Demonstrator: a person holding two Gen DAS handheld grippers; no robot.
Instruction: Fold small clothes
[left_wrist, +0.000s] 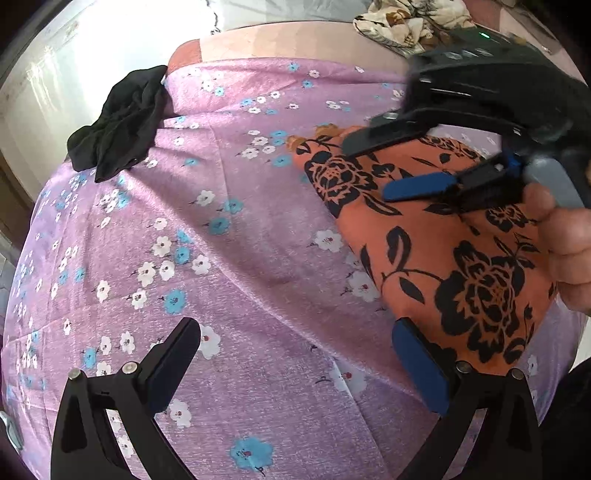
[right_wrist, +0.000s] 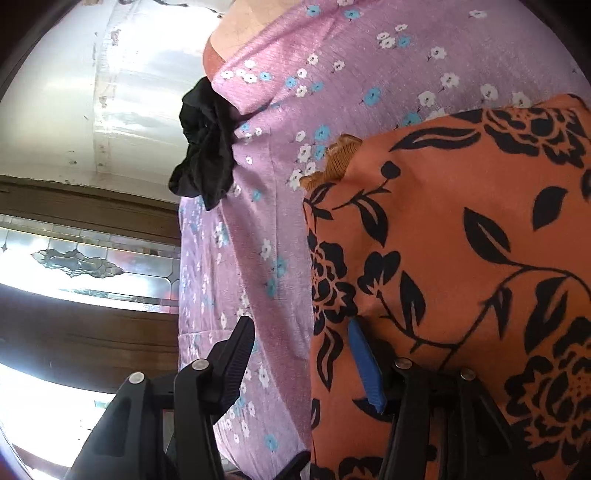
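Orange garment (left_wrist: 461, 258) lies on the purple sheet (left_wrist: 240, 240), its right part cut off by the frame; black cloth (left_wrist: 122, 122) sits at the sheet's far-left edge. Left gripper (left_wrist: 295, 354) and right gripper (right_wrist: 301, 343) both spread, over the garment's left edge

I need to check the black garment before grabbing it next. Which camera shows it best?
The left wrist view: the black garment shows whole, bunched up at the edge of the purple sheet, with nothing covering it. The right wrist view also shows it at the sheet's edge, but sideways and against window glare.
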